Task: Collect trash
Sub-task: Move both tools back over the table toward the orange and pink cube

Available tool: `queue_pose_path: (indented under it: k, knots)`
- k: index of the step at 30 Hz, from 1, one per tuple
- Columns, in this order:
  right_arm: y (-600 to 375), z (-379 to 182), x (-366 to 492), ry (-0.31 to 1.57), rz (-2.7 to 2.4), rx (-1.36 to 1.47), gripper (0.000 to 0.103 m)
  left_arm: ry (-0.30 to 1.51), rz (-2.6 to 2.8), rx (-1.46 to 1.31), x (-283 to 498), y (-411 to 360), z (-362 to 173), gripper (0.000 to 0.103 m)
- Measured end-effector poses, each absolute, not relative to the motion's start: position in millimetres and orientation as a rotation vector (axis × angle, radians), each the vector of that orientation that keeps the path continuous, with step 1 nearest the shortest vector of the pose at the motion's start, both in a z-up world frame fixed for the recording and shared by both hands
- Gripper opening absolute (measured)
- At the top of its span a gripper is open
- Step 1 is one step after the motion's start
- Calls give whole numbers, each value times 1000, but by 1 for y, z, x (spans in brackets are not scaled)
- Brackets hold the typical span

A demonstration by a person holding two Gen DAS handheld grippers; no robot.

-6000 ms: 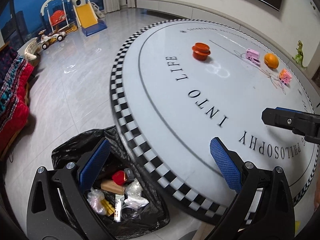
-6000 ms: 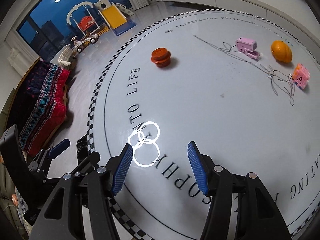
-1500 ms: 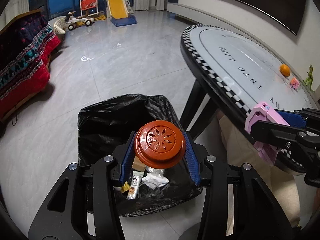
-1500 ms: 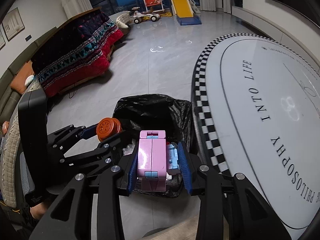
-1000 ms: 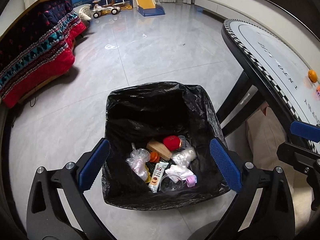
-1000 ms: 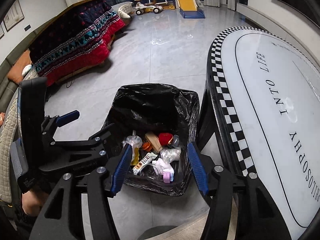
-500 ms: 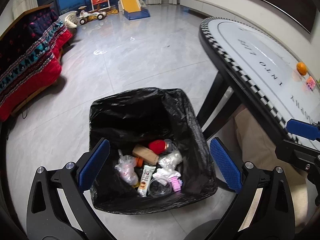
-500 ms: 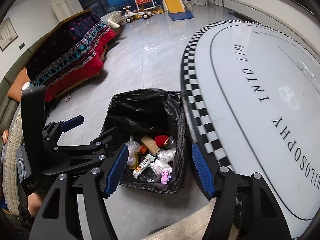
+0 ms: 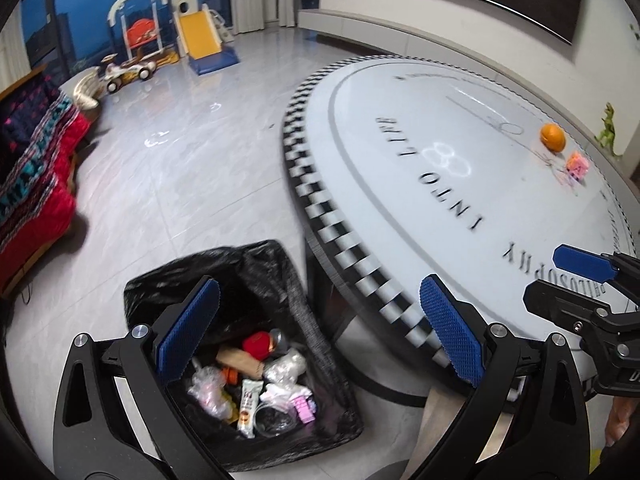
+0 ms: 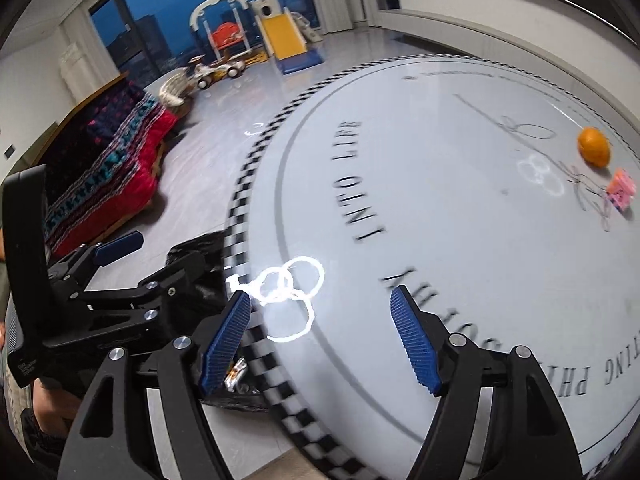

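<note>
In the left wrist view, the left gripper (image 9: 318,330) has its two blue pads spread wide with nothing between them. Below it and a little to its left stands the black trash bag (image 9: 256,264), open at the top, on the grey floor. Inside the bag lie mixed pieces: a red round thing (image 9: 258,343), a brown block (image 9: 240,362), crumpled clear plastic (image 9: 284,366), a white printed sachet (image 9: 248,398) and a small pink toy (image 9: 302,402). The bag stands just beside the checkered edge of the round white table (image 9: 400,200), which fills the space ahead and to the right of the gripper. Far across the table, well apart from the gripper, an orange (image 9: 553,138) and a pink block (image 9: 577,165) lie near each other. The right gripper (image 9: 576,280) shows at the right edge of this view, above the table.

In the right wrist view, the right gripper (image 10: 320,340) also has its pads wide apart and holds nothing. It hangs above the near part of the table (image 10: 440,240). The orange (image 10: 594,147) and the pink block (image 10: 621,189) lie far ahead and to the right of it. The trash bag (image 10: 200,252) is to the left, partly hidden behind the left gripper (image 10: 120,260) and the table edge.
</note>
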State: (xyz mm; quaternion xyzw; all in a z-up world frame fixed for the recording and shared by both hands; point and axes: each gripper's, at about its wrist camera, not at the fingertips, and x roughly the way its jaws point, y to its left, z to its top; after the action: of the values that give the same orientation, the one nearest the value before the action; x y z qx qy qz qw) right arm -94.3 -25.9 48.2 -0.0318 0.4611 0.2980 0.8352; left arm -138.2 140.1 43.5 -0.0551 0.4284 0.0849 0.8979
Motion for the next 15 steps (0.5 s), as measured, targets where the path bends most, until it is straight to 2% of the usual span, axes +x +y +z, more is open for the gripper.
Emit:
queue_pose_path:
  k: [15]
  knots:
    - [-162,47,-2,960,315,75,73,916,-51,9,-33,23,52,97]
